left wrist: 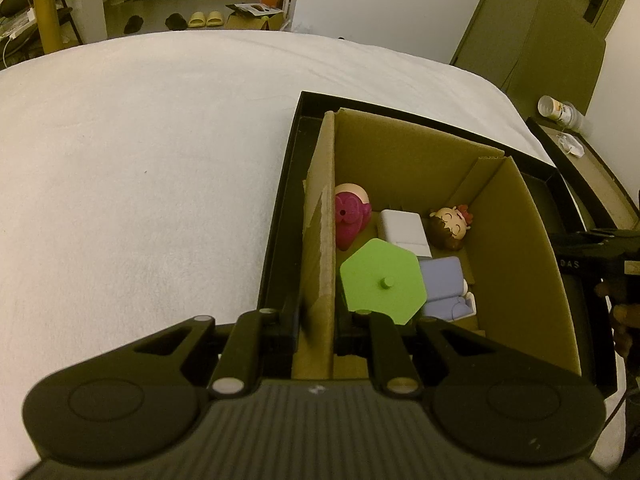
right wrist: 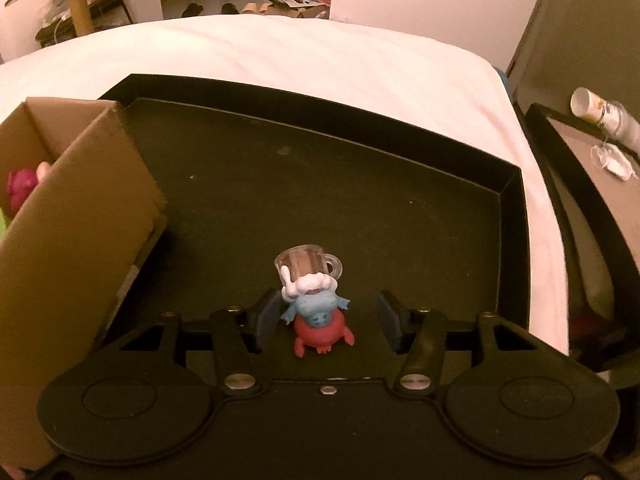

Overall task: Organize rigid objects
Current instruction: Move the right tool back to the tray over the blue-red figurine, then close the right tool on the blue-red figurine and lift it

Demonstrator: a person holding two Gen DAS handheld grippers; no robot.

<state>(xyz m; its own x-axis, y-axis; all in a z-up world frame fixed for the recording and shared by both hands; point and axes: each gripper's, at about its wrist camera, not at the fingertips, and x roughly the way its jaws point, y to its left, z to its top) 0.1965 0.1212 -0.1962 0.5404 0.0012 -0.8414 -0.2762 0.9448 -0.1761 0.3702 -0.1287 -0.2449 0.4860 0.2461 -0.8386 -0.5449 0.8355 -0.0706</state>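
A small figurine (right wrist: 316,312), a blue creature on a red crab with a beer mug on top, stands on the floor of the black tray (right wrist: 320,184). My right gripper (right wrist: 328,320) is open around it, with a clear gap at the right pad (right wrist: 390,320). My left gripper (left wrist: 320,320) is shut on the left wall of the cardboard box (left wrist: 512,240), which sits in the black tray (left wrist: 280,220). In the box lie a pink toy (left wrist: 352,216), a white block (left wrist: 404,232), a doll head (left wrist: 450,226), a green hexagonal lid (left wrist: 382,280) and a lavender piece (left wrist: 444,284).
The tray rests on a white bed (left wrist: 140,160). The cardboard box (right wrist: 80,208) fills the tray's left side in the right wrist view. A dark side table (right wrist: 580,152) at the right holds a tipped cup (right wrist: 600,114). Shoes and boxes lie on the floor far behind.
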